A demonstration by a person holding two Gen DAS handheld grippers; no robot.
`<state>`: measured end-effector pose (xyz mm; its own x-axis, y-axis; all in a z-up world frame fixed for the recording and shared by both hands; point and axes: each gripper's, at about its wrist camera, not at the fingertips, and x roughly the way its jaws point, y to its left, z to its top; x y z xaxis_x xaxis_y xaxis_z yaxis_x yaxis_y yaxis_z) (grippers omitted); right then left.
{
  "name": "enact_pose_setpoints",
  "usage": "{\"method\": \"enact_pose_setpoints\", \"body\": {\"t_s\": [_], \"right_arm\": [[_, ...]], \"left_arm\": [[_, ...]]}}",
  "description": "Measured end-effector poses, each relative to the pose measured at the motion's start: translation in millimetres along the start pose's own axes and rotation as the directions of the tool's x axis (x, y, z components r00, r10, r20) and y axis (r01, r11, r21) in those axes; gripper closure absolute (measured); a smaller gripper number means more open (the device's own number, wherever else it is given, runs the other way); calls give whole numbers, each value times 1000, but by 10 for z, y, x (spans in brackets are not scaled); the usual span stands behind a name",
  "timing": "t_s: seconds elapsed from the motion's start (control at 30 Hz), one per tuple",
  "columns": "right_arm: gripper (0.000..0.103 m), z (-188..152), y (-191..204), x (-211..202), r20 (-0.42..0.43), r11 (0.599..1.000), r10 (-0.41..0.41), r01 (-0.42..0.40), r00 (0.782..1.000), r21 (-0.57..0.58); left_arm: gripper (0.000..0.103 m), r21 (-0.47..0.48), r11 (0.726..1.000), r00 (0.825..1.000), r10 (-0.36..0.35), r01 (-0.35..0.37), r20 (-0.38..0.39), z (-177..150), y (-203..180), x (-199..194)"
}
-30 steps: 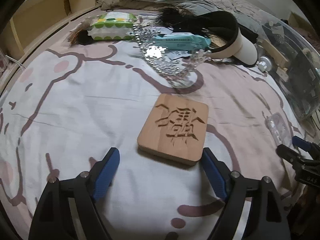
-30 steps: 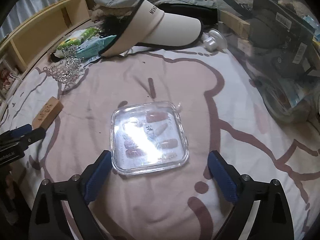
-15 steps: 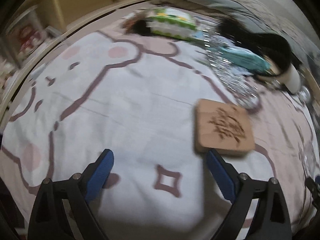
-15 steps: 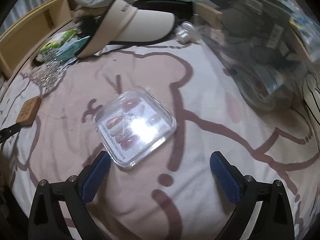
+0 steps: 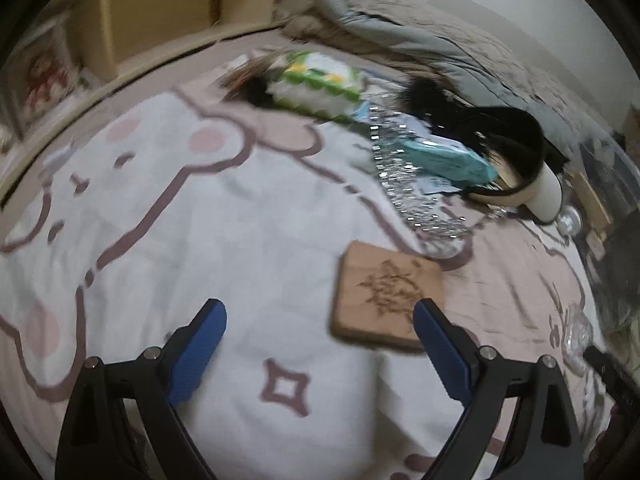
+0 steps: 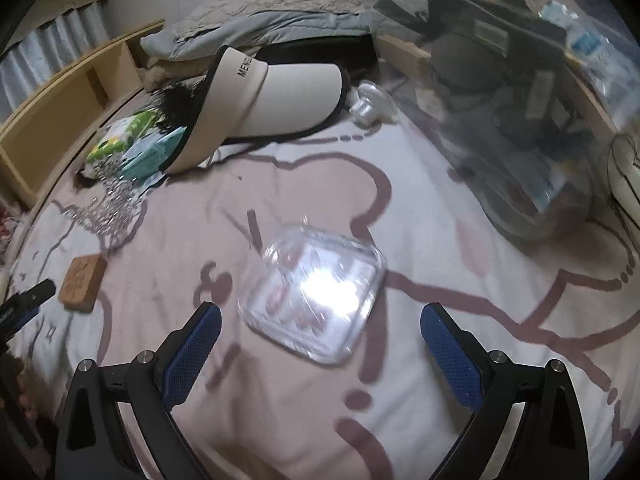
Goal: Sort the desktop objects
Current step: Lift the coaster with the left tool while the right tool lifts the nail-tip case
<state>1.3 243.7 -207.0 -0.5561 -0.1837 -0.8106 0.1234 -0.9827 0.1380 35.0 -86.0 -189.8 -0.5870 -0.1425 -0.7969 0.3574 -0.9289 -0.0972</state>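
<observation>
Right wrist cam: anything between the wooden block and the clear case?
Nothing; only bare printed bedsheet lies between the wooden block and the clear case in the right wrist view.

Both wrist views tilt down over the bedspread (image 5: 248,240), sharing the wooden block (image 5: 388,294).

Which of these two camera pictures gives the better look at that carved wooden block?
The left wrist view: the wooden block lies close ahead, its carved top facing the camera, though blurred. In the right wrist view it is small, near the left edge, its carving barely readable.
</observation>
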Motion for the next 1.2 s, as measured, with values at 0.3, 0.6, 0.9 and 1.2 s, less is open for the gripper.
{"method": "enact_pose_setpoints", "body": {"t_s": [0.3,0.6,0.9,1.2], "right_arm": [[0,38,288,292,-20,995,-102,102,995,18],[0,-50,-3,213,-38,979,-192,194,981,59],[0,17,-89,161,-39,991,-68,72,997,109],[0,117,12,321,-56,994,-60,65,997,93]], "left_arm": [[8,126,991,999,52,-49,-14,1,-318,234],[8,108,994,999,33,-28,-39,15,-381,351],[8,82,997,998,14,-9,-62,-21,-485,439],[17,109,993,998,47,-42,-36,-29,-553,481]]}}
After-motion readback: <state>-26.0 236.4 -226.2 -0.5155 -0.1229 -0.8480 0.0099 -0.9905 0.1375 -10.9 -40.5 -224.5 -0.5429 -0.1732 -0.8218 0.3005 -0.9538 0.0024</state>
